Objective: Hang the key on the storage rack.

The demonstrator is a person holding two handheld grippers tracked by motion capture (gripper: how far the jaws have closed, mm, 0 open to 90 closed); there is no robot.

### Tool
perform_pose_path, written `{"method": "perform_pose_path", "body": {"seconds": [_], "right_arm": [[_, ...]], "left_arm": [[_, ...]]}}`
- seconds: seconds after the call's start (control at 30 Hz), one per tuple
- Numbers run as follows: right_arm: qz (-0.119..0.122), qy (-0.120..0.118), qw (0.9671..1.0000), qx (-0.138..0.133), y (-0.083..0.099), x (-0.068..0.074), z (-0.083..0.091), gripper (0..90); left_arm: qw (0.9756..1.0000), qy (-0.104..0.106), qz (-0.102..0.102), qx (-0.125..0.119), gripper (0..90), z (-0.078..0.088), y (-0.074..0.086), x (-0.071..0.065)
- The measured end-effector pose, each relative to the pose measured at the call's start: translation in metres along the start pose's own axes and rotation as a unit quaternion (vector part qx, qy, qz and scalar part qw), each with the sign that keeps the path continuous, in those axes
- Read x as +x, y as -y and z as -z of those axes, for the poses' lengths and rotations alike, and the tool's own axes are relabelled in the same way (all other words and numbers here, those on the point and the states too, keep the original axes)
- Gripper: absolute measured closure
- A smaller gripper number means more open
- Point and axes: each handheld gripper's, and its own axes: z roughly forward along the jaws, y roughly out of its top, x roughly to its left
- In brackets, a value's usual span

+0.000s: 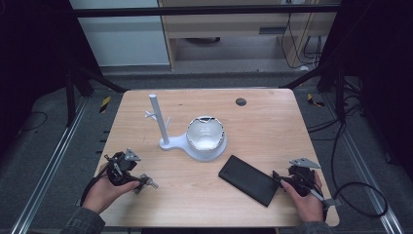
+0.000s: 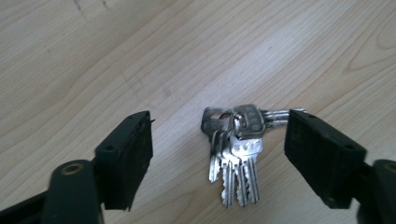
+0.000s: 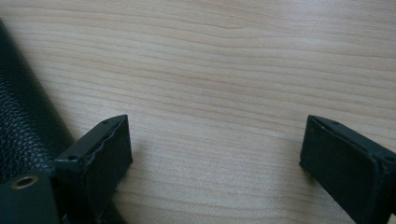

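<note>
At the near left of the surface [image 1: 253,126], the left hand-held gripper [image 2: 219,149] is released, its jaws standing apart on either side of a bunch of keys [image 2: 236,149] without pressing on it. The right jaw's tip is just beside the key ring end. The bunch lies flat on the wood; in the left gripper view the ring end lies far from the camera and the blades point toward it, long axes roughly parallel and fanned slightly. In the high view the keys [image 1: 148,182] lie just right of that gripper [image 1: 139,183].

Toward the middle stands a white stand [image 1: 163,124] with an upright post and small side pegs, joined to a white dish [image 1: 207,139]; what the dish holds I cannot tell.

Right of it, a black leather case [image 1: 248,179] lies flat, its long axis running from far left to near right.

At the near right, the right hand-held gripper [image 3: 215,154] is released too, jaws wide over bare wood, the case just beside its left jaw.
</note>
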Motion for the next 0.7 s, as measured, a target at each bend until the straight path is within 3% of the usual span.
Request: {"method": "perform_pose_path", "body": {"seconds": [0.13,0.3,0.57,0.7], "right_arm": [[0.0,0.002,1.0,0.001,0.0,0.0,0.0,9.2],[-0.002,0.003,1.0,0.0,0.0,0.001,0.0,9.2],[-0.003,0.003,1.0,0.002,0.0,0.001,0.0,9.2],[-0.002,0.003,1.0,0.001,0.0,0.001,0.0,9.3]], "left_arm": [[0.9994,0.014,-0.005,0.03,35.3,-0.008,-0.001,0.0],[0.9978,0.02,-0.008,0.062,39.6,-0.018,-0.002,-0.001],[0.9971,0.026,-0.008,0.071,45.1,-0.017,0.002,-0.003],[0.9974,0.018,-0.014,0.068,50.6,-0.017,0.001,-0.009]]}}
